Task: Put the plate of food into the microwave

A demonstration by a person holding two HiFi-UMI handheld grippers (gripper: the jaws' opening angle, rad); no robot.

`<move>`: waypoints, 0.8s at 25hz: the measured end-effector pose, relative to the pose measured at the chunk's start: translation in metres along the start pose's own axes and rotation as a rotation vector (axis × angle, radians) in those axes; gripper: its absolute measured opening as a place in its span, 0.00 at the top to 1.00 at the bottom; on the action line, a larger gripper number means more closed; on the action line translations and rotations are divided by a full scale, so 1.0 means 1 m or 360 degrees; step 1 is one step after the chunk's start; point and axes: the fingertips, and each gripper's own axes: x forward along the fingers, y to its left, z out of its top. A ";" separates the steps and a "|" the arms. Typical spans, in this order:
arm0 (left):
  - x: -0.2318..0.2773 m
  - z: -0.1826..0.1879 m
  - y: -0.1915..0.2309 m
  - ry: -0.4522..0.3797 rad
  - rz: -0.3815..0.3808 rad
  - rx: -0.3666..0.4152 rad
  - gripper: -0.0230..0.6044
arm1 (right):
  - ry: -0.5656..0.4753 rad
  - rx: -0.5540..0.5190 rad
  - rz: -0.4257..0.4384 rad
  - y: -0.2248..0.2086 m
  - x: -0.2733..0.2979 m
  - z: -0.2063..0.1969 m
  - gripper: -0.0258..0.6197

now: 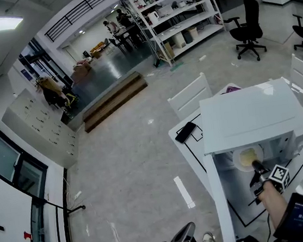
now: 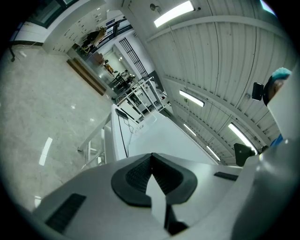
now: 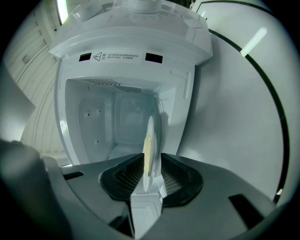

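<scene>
My right gripper (image 3: 151, 164): clamped on plate of food (image 3: 150, 132), facing open microwave (image 3: 126, 51).
My left gripper (image 2: 151, 159): jaws together, empty.

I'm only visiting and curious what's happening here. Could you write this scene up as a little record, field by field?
microwave: door open, nothing seen inside
plate of food: held by its rim in front of the open cavity
right hand-held gripper: shut on the plate's rim
left hand-held gripper: shut, holding nothing, away from the microwave
step left: plate not yet set down inside
</scene>
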 end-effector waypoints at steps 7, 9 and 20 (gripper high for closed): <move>0.004 0.000 -0.003 0.0037 -0.0016 0.0008 0.95 | -0.0009 -0.0083 -0.0023 -0.001 -0.015 0.005 0.83; 0.005 0.001 -0.003 0.0043 -0.0020 0.0010 0.95 | -0.0008 -0.0131 -0.0026 0.000 -0.018 0.006 0.83; 0.008 -0.002 0.001 0.0051 -0.0036 0.0023 0.95 | 0.0119 -0.0732 -0.0095 0.007 -0.035 0.005 0.83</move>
